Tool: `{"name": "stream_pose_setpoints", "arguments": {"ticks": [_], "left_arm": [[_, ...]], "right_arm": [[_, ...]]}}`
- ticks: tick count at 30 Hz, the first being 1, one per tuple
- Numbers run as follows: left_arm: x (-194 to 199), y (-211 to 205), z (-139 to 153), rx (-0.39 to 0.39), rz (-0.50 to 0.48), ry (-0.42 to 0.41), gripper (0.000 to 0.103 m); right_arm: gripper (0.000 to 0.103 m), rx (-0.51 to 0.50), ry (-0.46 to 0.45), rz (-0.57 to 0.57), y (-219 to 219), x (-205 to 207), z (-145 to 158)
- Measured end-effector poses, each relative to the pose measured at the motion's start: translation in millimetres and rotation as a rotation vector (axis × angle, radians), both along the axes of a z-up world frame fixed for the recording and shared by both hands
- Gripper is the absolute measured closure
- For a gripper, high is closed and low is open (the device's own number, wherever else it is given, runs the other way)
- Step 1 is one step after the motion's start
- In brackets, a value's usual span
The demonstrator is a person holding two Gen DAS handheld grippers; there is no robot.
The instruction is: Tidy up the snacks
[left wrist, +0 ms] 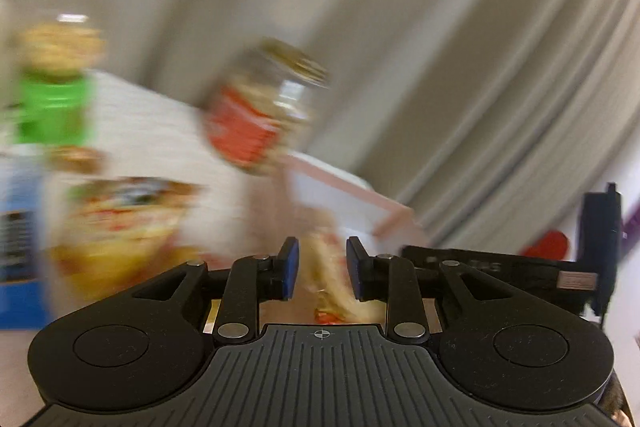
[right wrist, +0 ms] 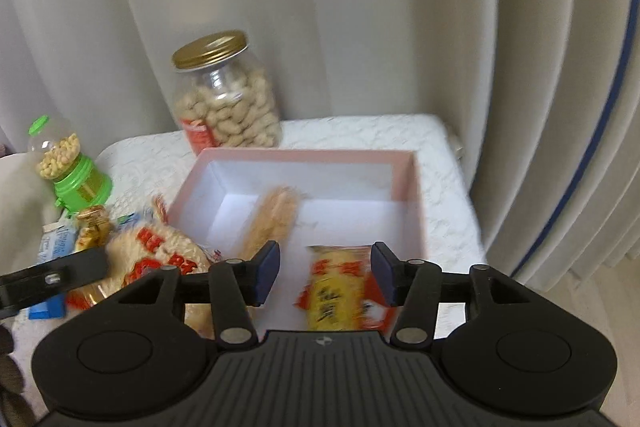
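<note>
Snack packet (right wrist: pixel 344 291), orange-yellow, sits between the right gripper (right wrist: pixel 326 273) jaws, which stand wide; pads look clear of it, though blur hides the right edge. Beyond those jaws: pink box (right wrist: pixel 406 195) with a pale snack bar (right wrist: pixel 272 223) inside. Peanut jar (right wrist: pixel 226 95) stands further back. Left gripper (left wrist: pixel 322 269) jaws narrow but parted, a blurred pale packet (left wrist: pixel 326 275) in the gap; contact unclear. Bagged snacks (right wrist: pixel 160 255) left of right jaws.

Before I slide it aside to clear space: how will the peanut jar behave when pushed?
The peanut jar looks full, so probably heavy. It is tall, so a high push may tip it; its smooth clear wall looks slippery. Its gold lid is on, so spilling seems unlikely.
</note>
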State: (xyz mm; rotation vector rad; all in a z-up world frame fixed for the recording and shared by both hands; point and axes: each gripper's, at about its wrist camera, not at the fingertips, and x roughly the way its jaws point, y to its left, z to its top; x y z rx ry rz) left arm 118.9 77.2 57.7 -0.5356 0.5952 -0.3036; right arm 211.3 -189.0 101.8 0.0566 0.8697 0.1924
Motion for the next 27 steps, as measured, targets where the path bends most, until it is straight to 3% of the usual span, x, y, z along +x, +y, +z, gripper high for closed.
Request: {"name": "stream_pose_setpoints", "arguments": {"ticks": [2,4,8,12,18,22,27], "left_arm": [[-4,11,-2,-0.022,0.024,0.01,0.074],[-4,12,-1,-0.052,-0.025,0.003,0.074],[-9,7,3,-0.047,-0.024,-0.011,0.074],[-35,8,-1,0.036,0.018,0.023,0.074],[-82,18,-18,0.124,0.056,0.037,0.074],[-100,38,-27,0.179,0.165,0.062,0.074],[-107,56,-28,0.239,0.263,0.08,0.074]], "right_arm": [[0.049,-0.009,-0.001,0.02,15,0,0],[0.043,-0.027,-0.006,0.046,30,-3,5],[0.043,-0.051,-0.021,0.06,46,-19,20],[0.03,-0.025,-0.003,0.096,50,-32,24],[0.03,-0.079,0.082,0.092,61,-18,-4],[0.03,-0.231,0.013,0.03,78,-16,-7],[0.029,-0.142,-0.038,0.169,116,-33,20]]}}
